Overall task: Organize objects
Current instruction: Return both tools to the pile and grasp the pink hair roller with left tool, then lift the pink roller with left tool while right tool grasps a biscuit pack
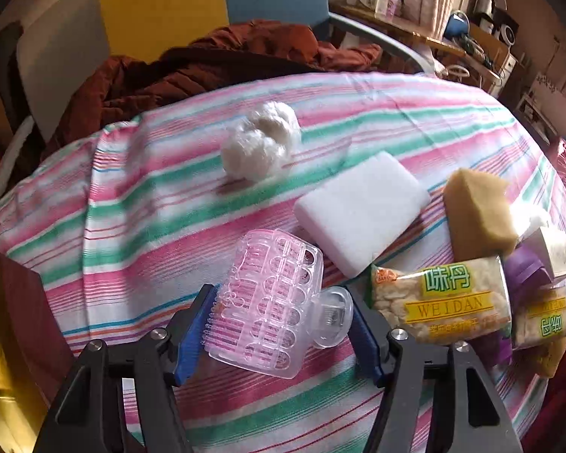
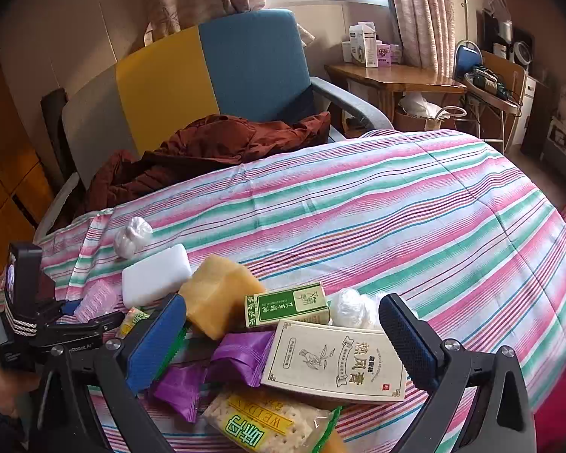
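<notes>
Hair roller point(image 1: 269, 304), pink and clear, lies on the striped cloth point(image 1: 139, 204) between your left gripper's point(image 1: 279, 334) pads; the left pad touches it, the right stands clear, so the jaws are parted. Your right gripper point(image 2: 283, 343) gapes wide above the cream box point(image 2: 336, 364) and purple packets point(image 2: 241, 353).
</notes>
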`<act>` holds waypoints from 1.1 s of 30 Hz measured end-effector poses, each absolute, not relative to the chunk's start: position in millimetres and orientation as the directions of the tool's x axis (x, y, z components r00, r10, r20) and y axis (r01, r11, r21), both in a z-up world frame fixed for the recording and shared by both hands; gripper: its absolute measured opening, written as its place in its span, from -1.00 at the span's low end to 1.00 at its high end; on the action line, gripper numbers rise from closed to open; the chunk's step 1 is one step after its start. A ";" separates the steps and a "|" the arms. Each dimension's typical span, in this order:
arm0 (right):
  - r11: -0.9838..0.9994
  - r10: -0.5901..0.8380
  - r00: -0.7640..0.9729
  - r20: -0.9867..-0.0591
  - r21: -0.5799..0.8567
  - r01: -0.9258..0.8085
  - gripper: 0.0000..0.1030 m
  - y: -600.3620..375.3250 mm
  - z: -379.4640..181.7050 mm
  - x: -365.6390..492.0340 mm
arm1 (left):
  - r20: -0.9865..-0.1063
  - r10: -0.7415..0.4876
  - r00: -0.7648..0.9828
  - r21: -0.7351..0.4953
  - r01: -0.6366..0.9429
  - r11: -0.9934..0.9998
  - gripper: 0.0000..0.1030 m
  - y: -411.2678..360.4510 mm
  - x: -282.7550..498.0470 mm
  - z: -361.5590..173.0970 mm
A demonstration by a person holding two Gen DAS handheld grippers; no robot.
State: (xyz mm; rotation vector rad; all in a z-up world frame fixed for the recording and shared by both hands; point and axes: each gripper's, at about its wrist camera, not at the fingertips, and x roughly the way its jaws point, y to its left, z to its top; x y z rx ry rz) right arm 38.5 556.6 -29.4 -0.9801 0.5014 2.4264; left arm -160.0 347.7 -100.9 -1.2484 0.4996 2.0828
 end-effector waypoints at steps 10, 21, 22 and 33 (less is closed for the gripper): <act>-0.587 0.264 -0.634 -0.727 0.400 -0.704 0.99 626.8 -41.4 74.4 | -0.809 0.442 -0.389 -0.100 -0.649 -0.754 0.30 293.6 -128.1 -47.9; -0.650 0.220 -0.546 -0.808 0.296 -0.700 0.99 610.7 -56.2 53.1 | -0.781 0.488 -0.390 -0.159 -0.632 -0.758 0.30 239.9 -82.3 -22.3; -0.655 0.206 -0.546 -0.812 0.300 -0.694 0.99 608.6 -55.9 54.0 | -0.780 0.494 -0.384 -0.167 -0.633 -0.756 0.30 235.8 -79.6 -21.3; -0.973 0.081 -0.387 -0.918 0.011 -0.228 0.97 515.8 -39.3 46.4 | -0.775 0.518 -0.361 -0.230 -0.603 -0.764 0.30 189.5 -60.9 -25.4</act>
